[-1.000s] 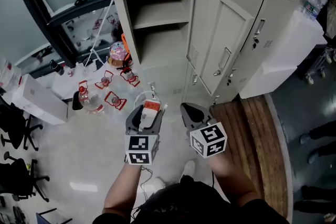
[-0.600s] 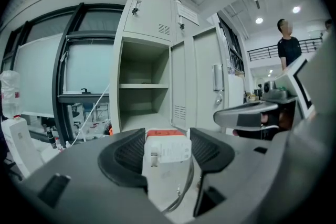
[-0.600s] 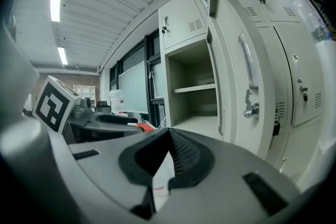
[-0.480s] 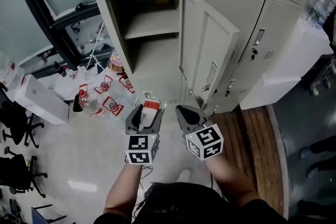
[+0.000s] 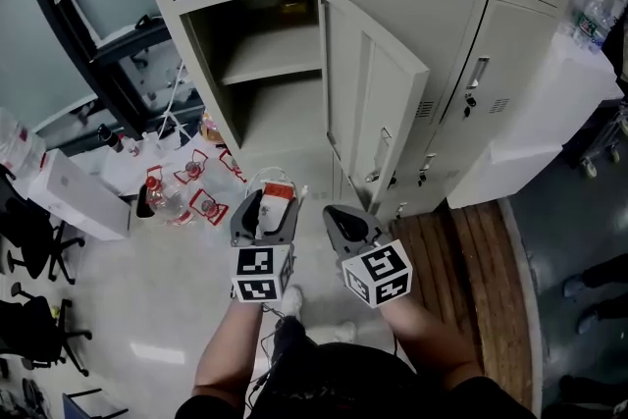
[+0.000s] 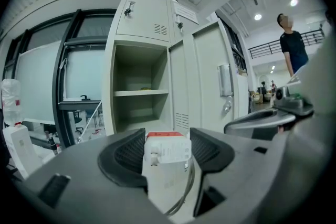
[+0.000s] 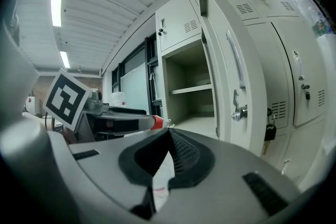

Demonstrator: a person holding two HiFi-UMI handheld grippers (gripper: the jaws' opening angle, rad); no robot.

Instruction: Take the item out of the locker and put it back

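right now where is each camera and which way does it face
Head view: on the person's head, steeply down at open locker; forearms, left gripper and right gripper show.
Left gripper view: rides that gripper, faces the locker; its jaws grip a white-and-red item.
Right gripper view: rides that gripper, faces the locker door; its jaws shut.
Shared: all show the open locker.

Left gripper (image 5: 267, 204) and right gripper (image 5: 340, 215): grey moulded shells, black ribbed pads (image 6: 126, 152). White cubes with black square markers: left cube (image 5: 262, 274), right cube (image 5: 378, 274). Person: dark top (image 5: 324, 386), forearms bare, white shoe (image 5: 291, 301).
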